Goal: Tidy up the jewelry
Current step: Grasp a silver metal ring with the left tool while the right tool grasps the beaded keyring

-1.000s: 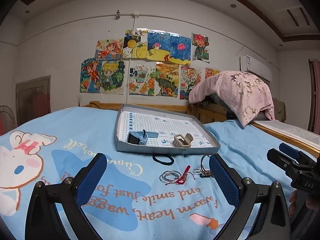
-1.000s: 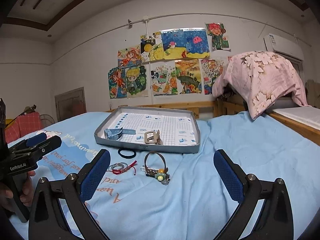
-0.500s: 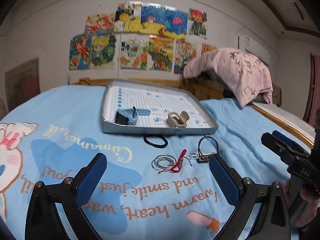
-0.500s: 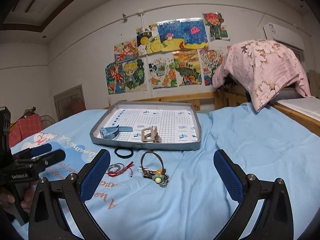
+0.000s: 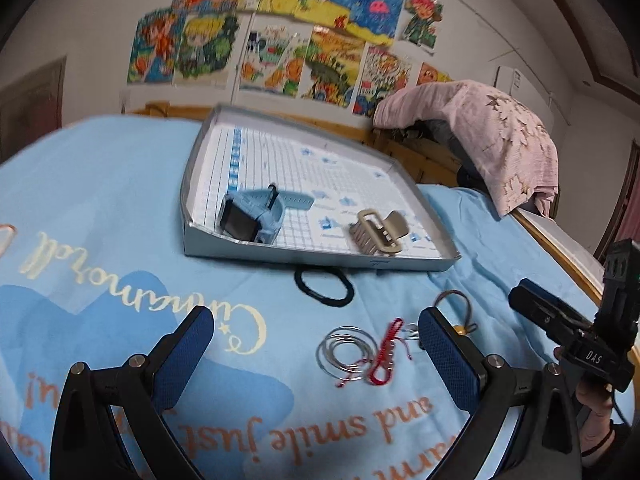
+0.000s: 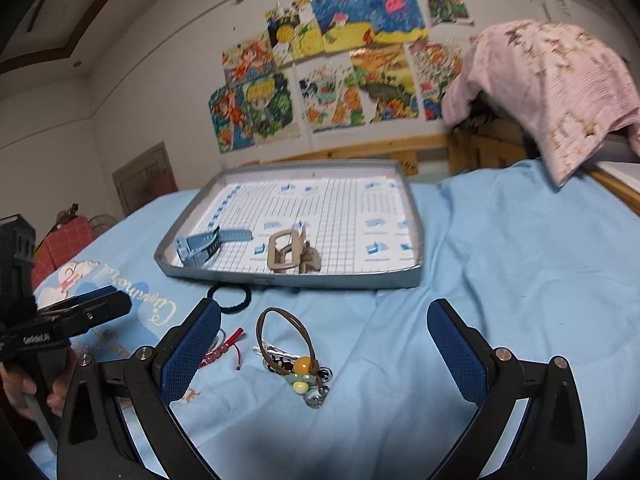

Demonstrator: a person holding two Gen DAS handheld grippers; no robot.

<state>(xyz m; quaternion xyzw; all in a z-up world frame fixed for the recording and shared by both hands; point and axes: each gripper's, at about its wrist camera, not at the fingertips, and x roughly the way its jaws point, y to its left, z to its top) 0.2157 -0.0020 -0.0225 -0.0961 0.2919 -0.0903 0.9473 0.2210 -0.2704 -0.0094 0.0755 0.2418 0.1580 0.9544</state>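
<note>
- Left claw hangs spread wide above the blue bedsheet, nothing between its blue pads.
- Right claw is just as wide apart and empty, low over the bed.
- Between the left claw's fingers lie thin silver bangles, touching a red cord bracelet just to their right.
- Right next door, partly hidden behind the left claw's right finger, sits a brown cord bracelet with a yellow bead and green charm, lying between the right claw's fingers.
- A black hair tie rests on the sheet just in front of the tray.
- Inside that shallow grey tray, on its grid-lined floor: a blue watch at the front left, and a beige hair clip near the front middle, the two apart.
- At the right edge of the left view, a hand grips the right claw's black handle.
- Behind it all, colourful drawings cover the wall and a pink cloth drapes over the wooden bed frame.
</note>
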